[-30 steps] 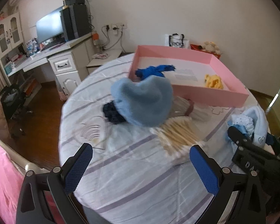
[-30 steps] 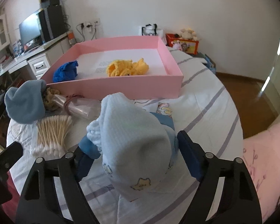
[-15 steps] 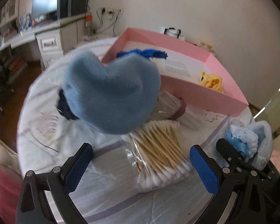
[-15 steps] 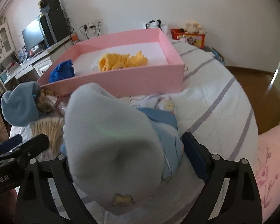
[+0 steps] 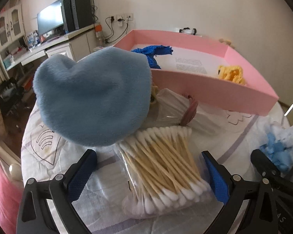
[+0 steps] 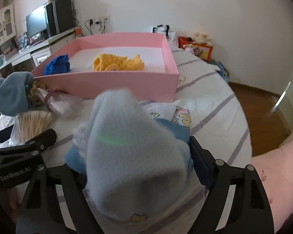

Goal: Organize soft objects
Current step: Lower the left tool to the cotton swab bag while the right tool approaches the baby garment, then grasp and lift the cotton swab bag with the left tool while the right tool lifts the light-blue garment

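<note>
Closing in fast, the left gripper (image 5: 148,173) has dropped down and forward over the last second, so the bag of cotton swabs (image 5: 162,167) now lies between its wide-apart blue fingers (image 5: 82,172), nothing clamped yet, with the plush blue hat (image 5: 93,99) resting just in front of the pink tray (image 5: 214,91). Over on the other side, the right gripper (image 6: 138,167) has barely shifted; the pale blue baby hat (image 6: 134,156) that a second ago sat smaller in its view now bulges up between the fingers, which are narrowing at this moment. Whether the pads actually press the fabric I cannot tell, since the hat hides the left pad. Inside the pink tray, the dark blue knit piece (image 6: 57,64) and the yellow knit piece (image 6: 117,63) lie well apart, unchanged. My read: two soft things are sorted, two hats are still outside the pink tray on the striped desk cover (image 6: 214,117), and the left gripper looks poised over swabs, hardly a soft item.
</note>
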